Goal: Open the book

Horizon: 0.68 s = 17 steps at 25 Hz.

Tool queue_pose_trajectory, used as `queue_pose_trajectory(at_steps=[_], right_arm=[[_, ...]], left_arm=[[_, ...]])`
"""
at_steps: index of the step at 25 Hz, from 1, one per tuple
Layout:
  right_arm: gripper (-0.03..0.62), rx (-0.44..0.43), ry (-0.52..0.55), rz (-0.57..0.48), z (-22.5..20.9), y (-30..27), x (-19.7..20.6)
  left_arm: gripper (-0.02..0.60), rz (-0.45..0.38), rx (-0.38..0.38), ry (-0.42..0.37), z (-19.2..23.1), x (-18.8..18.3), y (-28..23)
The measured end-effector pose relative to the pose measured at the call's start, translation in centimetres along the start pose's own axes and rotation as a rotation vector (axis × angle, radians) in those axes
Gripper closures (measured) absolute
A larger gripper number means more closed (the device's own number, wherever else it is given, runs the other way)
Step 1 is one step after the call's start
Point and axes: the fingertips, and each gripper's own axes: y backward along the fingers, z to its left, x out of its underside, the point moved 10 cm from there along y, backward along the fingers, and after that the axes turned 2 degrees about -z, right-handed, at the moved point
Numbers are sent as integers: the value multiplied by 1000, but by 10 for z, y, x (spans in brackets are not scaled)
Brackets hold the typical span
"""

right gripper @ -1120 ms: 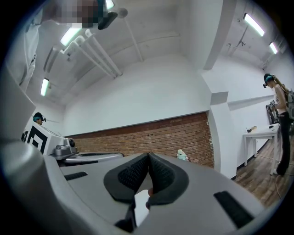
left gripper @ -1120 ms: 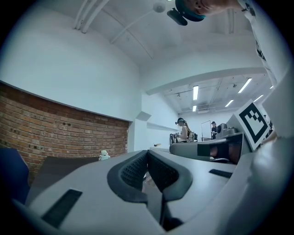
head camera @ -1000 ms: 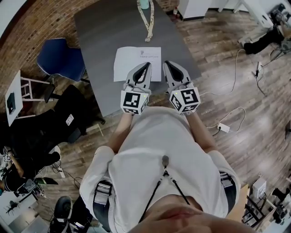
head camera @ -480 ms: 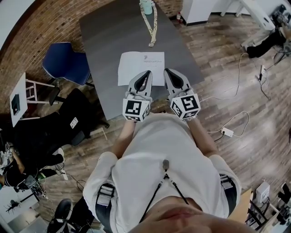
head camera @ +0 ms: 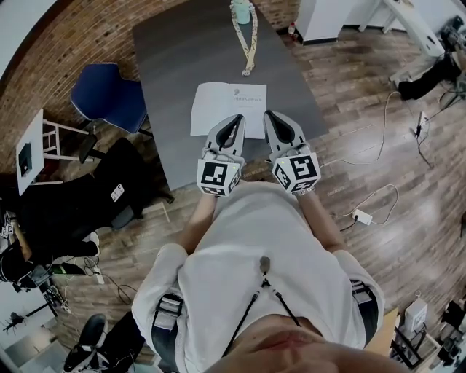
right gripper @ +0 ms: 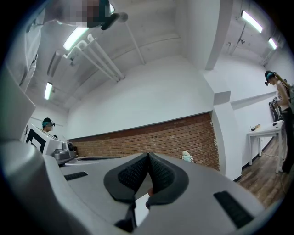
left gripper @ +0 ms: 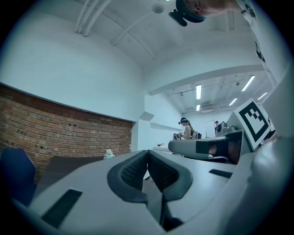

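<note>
A closed white book [head camera: 228,108] lies flat on the dark grey table [head camera: 182,65] near its front edge. My left gripper [head camera: 237,118] hovers over the book's near left part, jaws shut and empty. My right gripper [head camera: 269,115] sits beside it over the book's near right corner, also shut with nothing between the pads. In the left gripper view the ribbed pads [left gripper: 138,170] meet at their tips [left gripper: 147,151]. The right gripper view shows its pads [right gripper: 158,172] closed together too [right gripper: 148,155]. Both point level, away from me.
A patterned strap [head camera: 246,40] and a pale green bottle [head camera: 240,9] lie at the table's far end. A blue chair [head camera: 105,95] stands at the table's left, with dark bags [head camera: 80,197] on the floor. Cables [head camera: 364,211] run over the wooden floor at right.
The head view has shifted a little, so table and book sit slightly lower and further right in frame. Both grippers stay shut and keep their place over the book's near edge.
</note>
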Motion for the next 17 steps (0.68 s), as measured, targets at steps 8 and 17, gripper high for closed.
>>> queue_pose_trajectory(at_steps=[8,17], right_arm=[[557,9,-25,-6,0,-1,5],[557,6,9,0,-7,-4,6]], left_arm=[[558,4,-17,14,-2,5,6],[558,11,-29,18,-1,11,1]])
